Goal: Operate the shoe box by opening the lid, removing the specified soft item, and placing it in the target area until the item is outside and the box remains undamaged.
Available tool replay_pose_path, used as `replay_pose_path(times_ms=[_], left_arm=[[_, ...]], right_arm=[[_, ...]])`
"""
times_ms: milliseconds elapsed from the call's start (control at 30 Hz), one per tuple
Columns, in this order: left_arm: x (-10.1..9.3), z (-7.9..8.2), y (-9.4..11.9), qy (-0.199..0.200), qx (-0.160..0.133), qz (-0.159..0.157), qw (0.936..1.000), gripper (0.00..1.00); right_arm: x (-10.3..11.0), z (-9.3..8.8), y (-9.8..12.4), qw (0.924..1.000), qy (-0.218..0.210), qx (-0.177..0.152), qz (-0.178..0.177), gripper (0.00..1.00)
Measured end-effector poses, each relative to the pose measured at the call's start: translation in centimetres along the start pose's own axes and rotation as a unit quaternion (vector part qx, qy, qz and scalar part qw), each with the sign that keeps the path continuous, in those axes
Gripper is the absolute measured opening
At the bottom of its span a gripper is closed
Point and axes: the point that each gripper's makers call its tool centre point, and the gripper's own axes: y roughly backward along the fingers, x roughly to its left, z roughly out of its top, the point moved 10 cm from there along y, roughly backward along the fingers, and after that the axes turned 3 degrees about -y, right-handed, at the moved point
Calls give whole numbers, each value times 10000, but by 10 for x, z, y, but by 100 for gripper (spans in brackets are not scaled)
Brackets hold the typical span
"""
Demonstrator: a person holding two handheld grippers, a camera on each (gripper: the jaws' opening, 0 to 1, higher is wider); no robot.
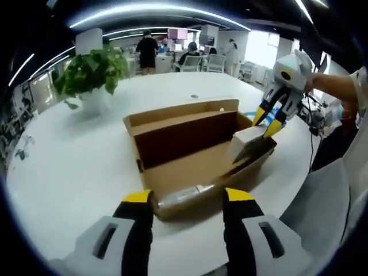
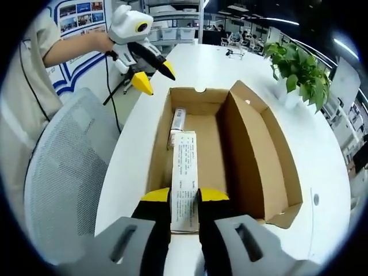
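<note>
1. The right gripper (image 2: 184,198) is pinching a long white pack (image 2: 184,178), its fingers pressed on the pack's near end. I think this grip is for lifting the pack out of the box (image 2: 253,172).
2. The pack is lying along the box's left wall, its near end sticking over the rim. Rows of small print are running down it, too tiny to read.
3. Past it, a smaller carton (image 2: 178,122) is lying on the box floor. Its label is too blurry to read.
4. The lid (image 2: 275,167) is standing open on the right, so the inside is easy to reach.
5. The left gripper (image 1: 188,198) is waiting by the box's far end, fingers spread and holding nothing. A clear wrapped thing (image 1: 184,195) is lying inside that end.
6. A plant (image 2: 299,72) is sitting farther off on the white table (image 2: 328,172).
</note>
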Motion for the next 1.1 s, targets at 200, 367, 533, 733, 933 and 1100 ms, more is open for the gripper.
replay_pose_path(times_ms=[200, 367, 533, 733, 933, 1100], left_arm=[[-8, 1, 4, -56, -120, -152, 9998, 57], [-14, 4, 6, -67, -261, -309, 9992, 63], [-22, 10, 7, -163, -364, -429, 9983, 72], [-27, 10, 5, -233, -316, -527, 9978, 76], [-32, 10, 5, -294, -326, -619, 9971, 81], [-35, 9, 4, -344, -363, -689, 9964, 85]], right_arm=[[-1, 7, 15, 9997, -53, -198, -123, 14], [1, 9, 27, 9994, -65, -272, -184, 14], [0, 9, 40, 9991, -69, -330, -270, 14], [2, 6, 55, 9987, -24, -350, -358, 14], [2, -3, 69, 9987, -11, -285, -427, 14], [0, -10, 81, 9986, -1, -224, -489, 14]])
